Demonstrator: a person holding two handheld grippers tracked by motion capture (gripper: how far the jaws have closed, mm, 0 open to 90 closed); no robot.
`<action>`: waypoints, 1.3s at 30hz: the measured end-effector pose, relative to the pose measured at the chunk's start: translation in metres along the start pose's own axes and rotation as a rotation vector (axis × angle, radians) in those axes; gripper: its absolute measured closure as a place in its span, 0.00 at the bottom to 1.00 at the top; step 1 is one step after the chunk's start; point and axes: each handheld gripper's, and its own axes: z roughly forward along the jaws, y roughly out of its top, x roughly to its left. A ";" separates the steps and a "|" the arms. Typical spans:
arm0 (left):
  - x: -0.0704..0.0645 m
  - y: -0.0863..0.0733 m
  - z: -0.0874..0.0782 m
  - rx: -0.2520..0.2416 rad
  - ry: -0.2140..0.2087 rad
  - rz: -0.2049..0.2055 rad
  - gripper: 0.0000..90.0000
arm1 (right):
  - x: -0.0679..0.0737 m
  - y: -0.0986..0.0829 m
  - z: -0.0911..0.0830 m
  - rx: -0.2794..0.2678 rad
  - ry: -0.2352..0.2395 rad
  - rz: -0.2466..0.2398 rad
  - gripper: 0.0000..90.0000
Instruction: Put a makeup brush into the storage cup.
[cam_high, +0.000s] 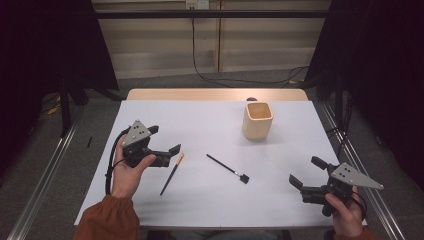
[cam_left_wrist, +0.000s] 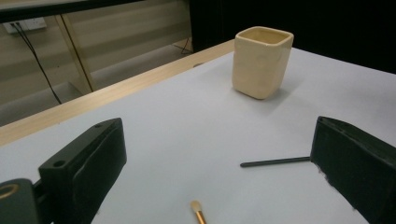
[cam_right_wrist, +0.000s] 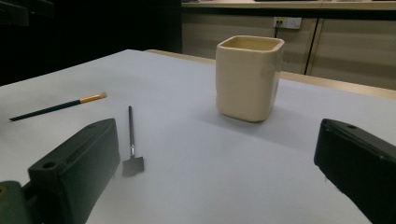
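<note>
A cream square cup (cam_high: 258, 120) (cam_left_wrist: 262, 61) (cam_right_wrist: 247, 77) stands upright on the white table sheet (cam_high: 210, 200), right of centre toward the back. Two brushes lie flat in the middle: one with a black handle, gold ferrule and pale tip (cam_high: 172, 173) (cam_left_wrist: 199, 212) (cam_right_wrist: 58, 107), and a thin black one with a flat dark head (cam_high: 228, 168) (cam_left_wrist: 274, 162) (cam_right_wrist: 131, 140). My left gripper (cam_high: 164, 139) (cam_left_wrist: 215, 172) is open just left of the gold brush, holding nothing. My right gripper (cam_high: 307, 172) (cam_right_wrist: 219, 177) is open near the front right corner, also holding nothing.
The sheet covers a wooden table whose bare far edge (cam_high: 215, 94) shows behind the cup. Metal rails (cam_high: 40, 185) run along both sides on the floor. Cables (cam_high: 225, 77) trail across the floor beyond the table.
</note>
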 end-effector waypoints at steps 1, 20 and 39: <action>0.000 0.000 0.001 0.013 -0.004 0.000 0.04 | 0.000 0.000 0.000 -0.002 0.001 0.000 0.00; 0.008 -0.003 0.011 0.228 -0.053 -0.032 0.04 | 0.000 0.000 0.000 0.003 0.003 -0.003 0.00; 0.012 -0.014 0.024 0.492 -0.057 -0.049 0.06 | 0.000 0.000 0.000 0.002 0.001 -0.004 0.00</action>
